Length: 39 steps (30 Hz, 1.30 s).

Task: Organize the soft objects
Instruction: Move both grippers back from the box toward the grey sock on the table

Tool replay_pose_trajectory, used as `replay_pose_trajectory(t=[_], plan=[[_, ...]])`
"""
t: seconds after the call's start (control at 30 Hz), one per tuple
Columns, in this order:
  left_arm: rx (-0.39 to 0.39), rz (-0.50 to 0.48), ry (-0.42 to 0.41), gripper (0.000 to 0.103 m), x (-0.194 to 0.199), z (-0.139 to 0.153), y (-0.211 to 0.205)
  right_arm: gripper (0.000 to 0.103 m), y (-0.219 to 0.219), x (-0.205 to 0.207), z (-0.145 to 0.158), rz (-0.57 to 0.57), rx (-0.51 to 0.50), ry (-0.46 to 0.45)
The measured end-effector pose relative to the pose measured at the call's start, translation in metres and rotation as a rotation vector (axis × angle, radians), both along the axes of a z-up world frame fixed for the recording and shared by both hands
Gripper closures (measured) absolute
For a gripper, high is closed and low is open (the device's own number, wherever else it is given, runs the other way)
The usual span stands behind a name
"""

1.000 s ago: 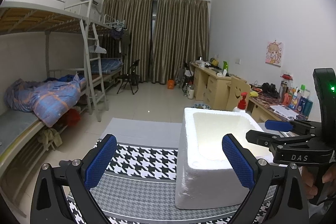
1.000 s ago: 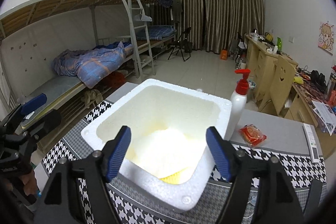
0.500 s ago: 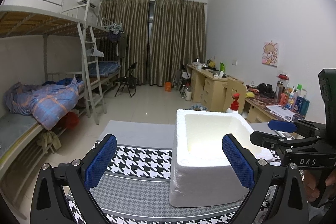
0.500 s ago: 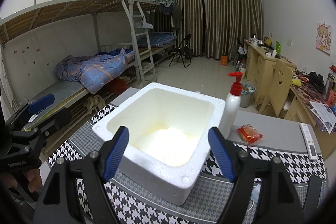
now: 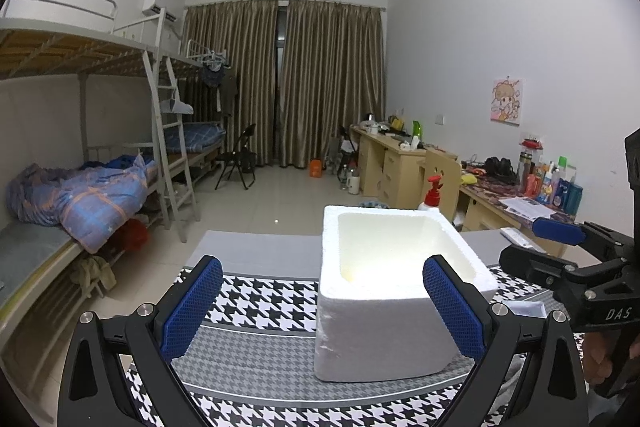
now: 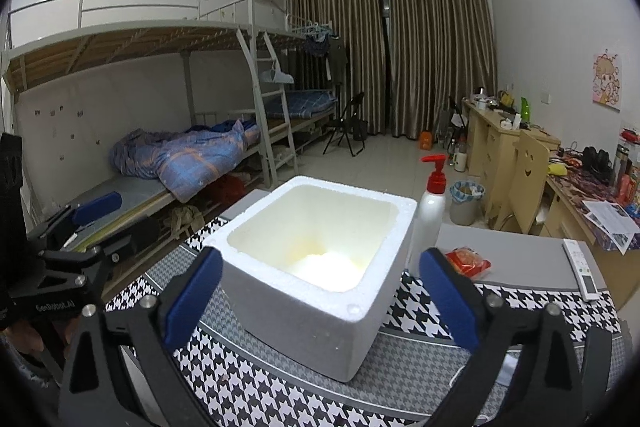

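Observation:
A white foam box point(image 6: 304, 303) stands on the houndstooth tablecloth point(image 6: 520, 311). At its bottom lies a pale white and yellowish soft lump point(image 6: 324, 263). My right gripper point(image 6: 320, 291) faces the box from just in front; its jaws are opening, stand wide, and have nothing between the pads. In the left wrist view the same box point(image 5: 380, 323) sits ahead and right of my left gripper point(image 5: 322, 303), which is open and empty. Each gripper shows from the side in the other's view: the right gripper point(image 5: 532, 247) and the left gripper point(image 6: 120, 217).
A white pump bottle point(image 6: 432, 203) with a red top stands right behind the box. A red packet point(image 6: 468, 259) and a remote point(image 6: 580, 267) lie on the grey table to the right. Bunk beds point(image 6: 180, 163) line the left wall and desks point(image 6: 500, 143) the right.
Both grippers have drawn back from the foam box, which now looks smaller and farther off. The right jaws have spread wider.

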State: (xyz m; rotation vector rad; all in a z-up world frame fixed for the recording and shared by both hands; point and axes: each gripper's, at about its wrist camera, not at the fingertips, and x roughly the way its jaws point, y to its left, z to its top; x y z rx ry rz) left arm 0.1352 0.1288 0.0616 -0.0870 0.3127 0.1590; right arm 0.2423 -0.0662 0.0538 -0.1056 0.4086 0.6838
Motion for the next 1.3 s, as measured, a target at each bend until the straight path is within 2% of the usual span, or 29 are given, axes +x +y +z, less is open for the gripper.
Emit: replay_pose_trajectory(t=[0.5, 1.3], plan=[[0.000, -0.037, -0.041, 0.002, -0.023, 0.006, -0.017, 0.002, -0.023, -0.019, -0.003, -0.029, 0.020, -0.030], [-0.008, -0.154, -0.028, 0.002, -0.029, -0.012, -0.050, 0.002, -0.071, -0.043, -0.031, -0.141, 0.022, -0.034]])
